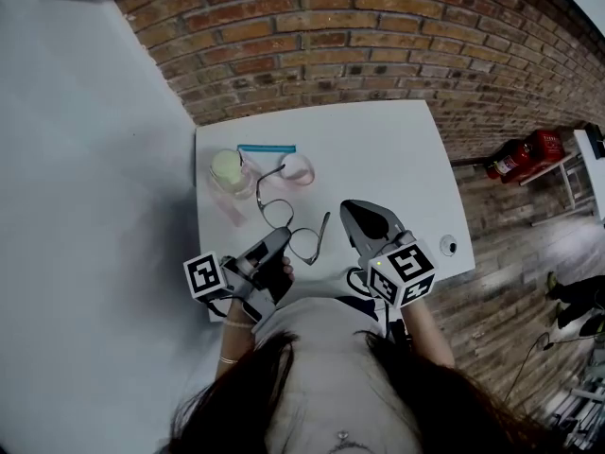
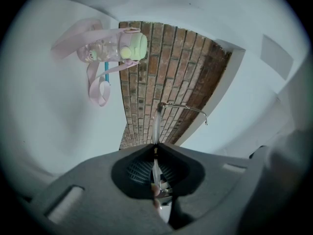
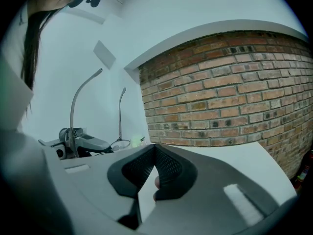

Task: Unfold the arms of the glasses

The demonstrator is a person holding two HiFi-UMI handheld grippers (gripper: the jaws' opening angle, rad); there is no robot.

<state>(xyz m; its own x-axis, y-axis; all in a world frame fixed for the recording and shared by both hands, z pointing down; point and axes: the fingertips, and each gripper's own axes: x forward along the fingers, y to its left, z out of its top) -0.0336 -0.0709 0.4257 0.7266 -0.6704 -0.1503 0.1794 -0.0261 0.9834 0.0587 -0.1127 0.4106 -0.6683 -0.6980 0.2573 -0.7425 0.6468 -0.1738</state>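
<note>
The person's hair and pale top are filling the near edge of the head view, and just beyond them a white table (image 1: 378,149) is stretching away to a brick wall (image 1: 378,36), with a plain pale surface (image 1: 95,206) running along its left and a wooden floor (image 1: 510,253) along its right, where a red extinguisher (image 1: 518,157) is lying near the wall. The left gripper (image 1: 284,236) is reaching over the table's near left part, its jaws pressing together on the glasses (image 1: 288,220); in its own view the left gripper (image 2: 155,148) is pinching 1 lens of the glasses (image 2: 156,126) edge-on. The right gripper (image 1: 346,208) is hovering just right of the frame, apart from it, and the right gripper (image 3: 154,148) is showing its jaws meeting at the tips with nothing between them. The frame's long axis is running diagonally, from near right to far left, and the 2 arms are pointing away from the lenses toward the brick wall; from the right gripper view the glasses (image 3: 120,143) are showing both arms rising upright. Farther on, a bottle (image 1: 227,171) with a green lid is standing beside a pink strap (image 1: 298,168), and a blue stick (image 1: 267,148) is lying just past them.
</note>
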